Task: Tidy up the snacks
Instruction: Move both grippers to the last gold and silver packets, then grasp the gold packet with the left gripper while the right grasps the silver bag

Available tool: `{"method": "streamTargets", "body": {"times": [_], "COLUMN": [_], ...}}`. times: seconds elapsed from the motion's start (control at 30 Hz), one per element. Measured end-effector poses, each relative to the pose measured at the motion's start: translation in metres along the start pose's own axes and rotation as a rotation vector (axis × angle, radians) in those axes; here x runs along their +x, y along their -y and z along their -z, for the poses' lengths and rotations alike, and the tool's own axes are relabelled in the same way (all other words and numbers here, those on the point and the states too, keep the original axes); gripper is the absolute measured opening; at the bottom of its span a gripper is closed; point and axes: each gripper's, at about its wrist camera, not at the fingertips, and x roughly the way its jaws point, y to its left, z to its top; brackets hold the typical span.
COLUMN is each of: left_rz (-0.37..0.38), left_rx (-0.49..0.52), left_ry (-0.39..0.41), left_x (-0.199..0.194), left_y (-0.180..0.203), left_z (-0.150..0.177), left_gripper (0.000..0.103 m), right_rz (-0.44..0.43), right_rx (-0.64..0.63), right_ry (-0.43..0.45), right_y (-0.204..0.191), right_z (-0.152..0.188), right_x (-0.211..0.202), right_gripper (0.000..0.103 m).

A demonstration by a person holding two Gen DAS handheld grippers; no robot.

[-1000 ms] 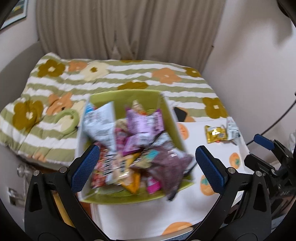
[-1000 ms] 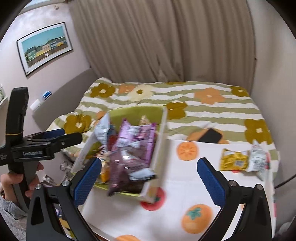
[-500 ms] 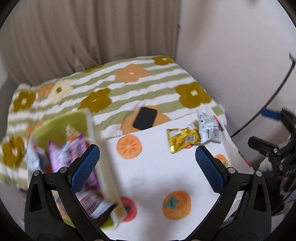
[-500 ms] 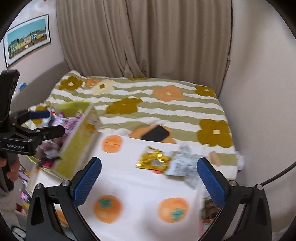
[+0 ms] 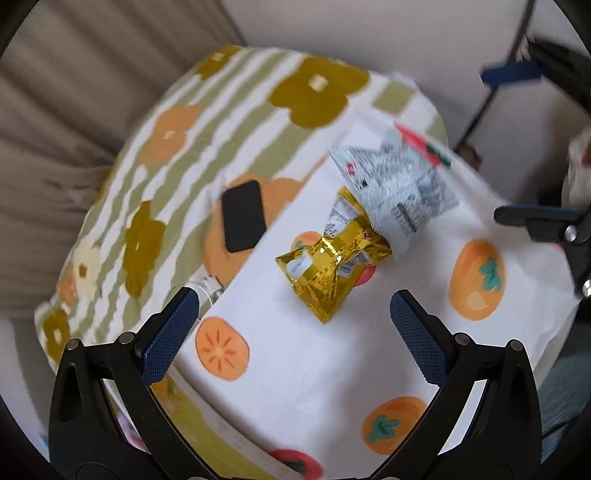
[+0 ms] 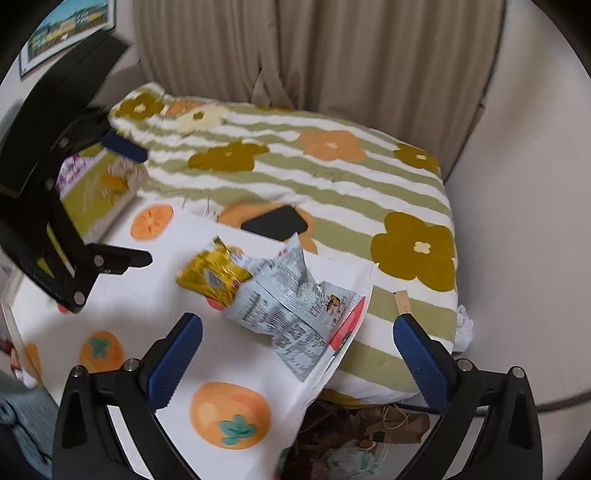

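Beige curtains [image 6: 314,55] hang behind a bed [image 6: 332,173] with a flowered, green-striped cover; a framed picture [image 6: 70,26] hangs on the pale wall [image 6: 524,184].

Left tongs [image 5: 293,321]: matte black plastic frame with triangular cut-outs; two fingers faced with dark blue cross-hatched pads [image 5: 168,338]; small silver screws at the joints. Right tongs [image 6: 297,349]: same build, same blue textured pads [image 6: 421,360], silver screw heads on the black arms. Faint white lettering on the left unit's black body, unreadable from the right wrist view.
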Motion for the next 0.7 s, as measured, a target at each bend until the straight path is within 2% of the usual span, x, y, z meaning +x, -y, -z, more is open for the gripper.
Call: {"method": "streamTargets", "body": {"times": [0.13,0.23,0.4,0.7], "left_rz": [0.031,0.055,0.094,0.133], "left_rx": [0.100,0.140,0.163,0.184], "left_ry": [-0.070,-0.107,-0.134,-0.162], "left_x": [0.037,0.063,0.092,0.118], "left_y": [0.011,0.015,0.019,0.022], "left_z": [-0.015,-0.021,-0.025,-0.027], "left_gripper": [0.102,0.102,0.101,0.090], "right_rz": [-0.021,-0.020,-0.019,-0.049], "right_rx": [-0.083,-0.157,-0.268,-0.329], "right_ry": [-0.032,-0.050,-0.066,-0.043], "right_y": [0.000,-0.002,-0.008,-0.010], "right_z": [0.004,0.008,0.015,0.014], "right_x": [0.028,0.046,0.070,0.093], "right_gripper": [0.103,0.103,0.103,0.103]}}
